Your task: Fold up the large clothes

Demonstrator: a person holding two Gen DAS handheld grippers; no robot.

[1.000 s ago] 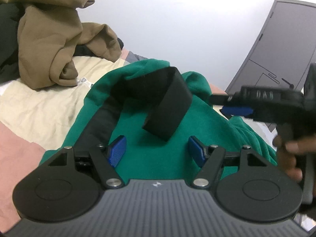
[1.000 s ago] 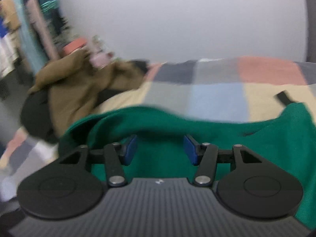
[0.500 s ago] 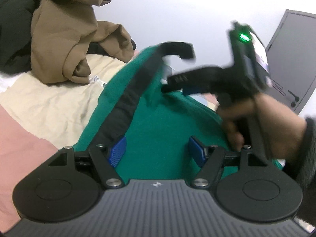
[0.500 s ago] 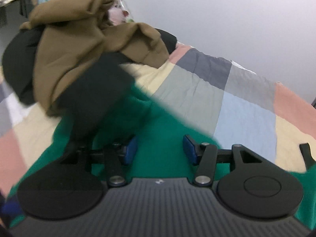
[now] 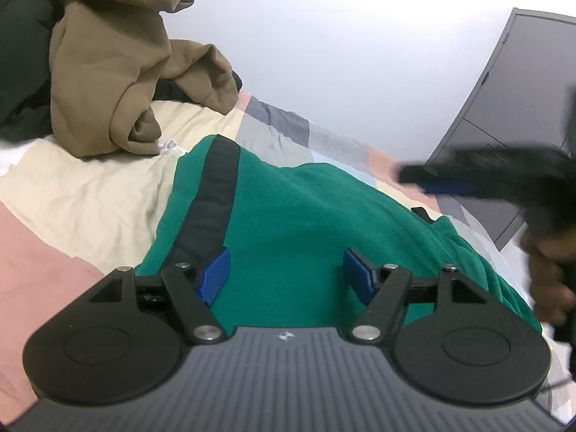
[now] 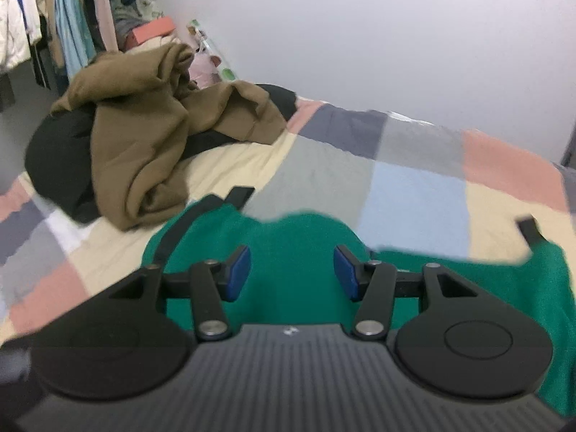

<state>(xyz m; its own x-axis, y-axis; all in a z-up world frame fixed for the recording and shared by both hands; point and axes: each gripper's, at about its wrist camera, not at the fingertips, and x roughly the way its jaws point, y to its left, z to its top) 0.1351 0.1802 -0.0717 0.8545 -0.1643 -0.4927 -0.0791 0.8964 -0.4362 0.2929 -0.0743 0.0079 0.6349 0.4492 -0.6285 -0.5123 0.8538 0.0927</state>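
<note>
A green fleece garment (image 5: 309,223) with a black band (image 5: 212,198) along its left edge lies on the bed. It also shows in the right wrist view (image 6: 288,248). My left gripper (image 5: 286,275) is open and empty just above the garment's near part. My right gripper (image 6: 291,273) is open and empty over the garment. In the left wrist view the right gripper (image 5: 446,183) appears blurred at the right, held in a hand above the garment's far right side.
A brown hoodie (image 5: 118,72) lies heaped on a black garment (image 5: 18,64) at the far left of the bed; it also shows in the right wrist view (image 6: 144,133). The patchwork bedspread (image 6: 403,187) surrounds the green garment. A grey door (image 5: 511,115) is at right. Hanging clothes (image 6: 54,18) are beyond the bed.
The black band that the right gripper lifted now lies flat along the garment's left edge. The right gripper has let go and pulled back to the right.
</note>
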